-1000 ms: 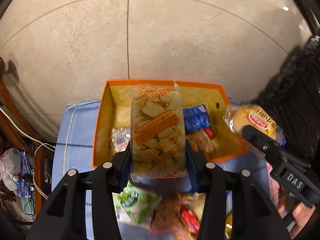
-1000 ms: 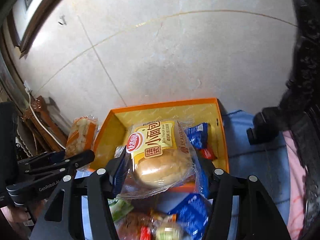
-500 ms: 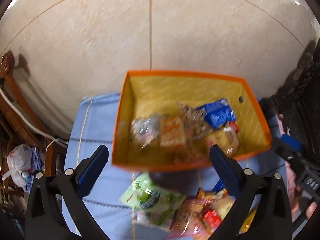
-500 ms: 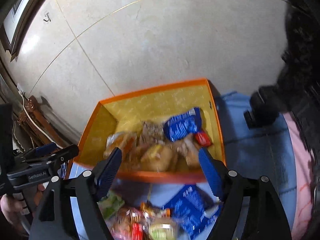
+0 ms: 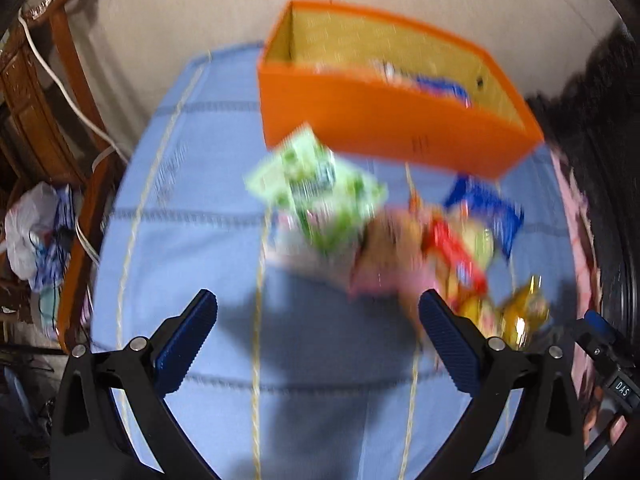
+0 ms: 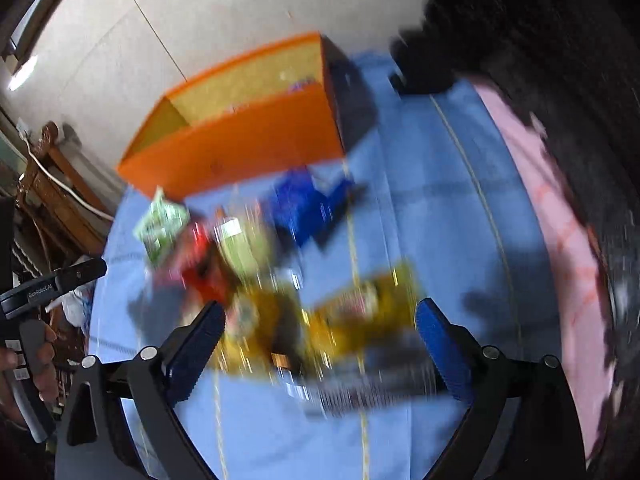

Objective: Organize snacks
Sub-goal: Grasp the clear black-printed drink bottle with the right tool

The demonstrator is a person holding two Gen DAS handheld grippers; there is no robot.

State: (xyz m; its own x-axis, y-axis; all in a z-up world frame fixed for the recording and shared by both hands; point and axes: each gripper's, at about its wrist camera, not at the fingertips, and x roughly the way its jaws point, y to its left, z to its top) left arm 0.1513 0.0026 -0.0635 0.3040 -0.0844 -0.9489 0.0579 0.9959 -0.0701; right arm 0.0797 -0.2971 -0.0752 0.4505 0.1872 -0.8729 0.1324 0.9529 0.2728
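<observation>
Both pictures are blurred, so small details of the packets cannot be read.

The left wrist view shows the left tongs (image 5: 318,312) with the jaws wide apart and nothing between them; under them is only bare blue cloth (image 5: 192,240). At its right edge a part of the right tongs (image 5: 608,360) appears. This view also shows more of the inside of the orange box (image 5: 380,120), where some packets lie, one of them blue. At the left edge stand wooden furniture (image 5: 36,92) and a white plastic bag (image 5: 28,232), below the level of the bench.

The right wrist view shows the right tongs (image 6: 320,324) with the jaws opening; yellow packets (image 6: 352,320) lie on the cloth below the gap, and the pads do not press them. Only here a pink cloth (image 6: 560,220) beside the blue one on the right is seen clearly, and a hand (image 6: 36,356) holding the left tongs at the left edge.

The loose snacks lie in one heap in front of the box: a green packet (image 5: 316,192) nearest the box wall, a red one (image 5: 456,248), and a blue packet (image 5: 484,212). The cloth to the left of the heap is free.

The long axis of the box runs from left to right across both views, and its open top faces up.
</observation>
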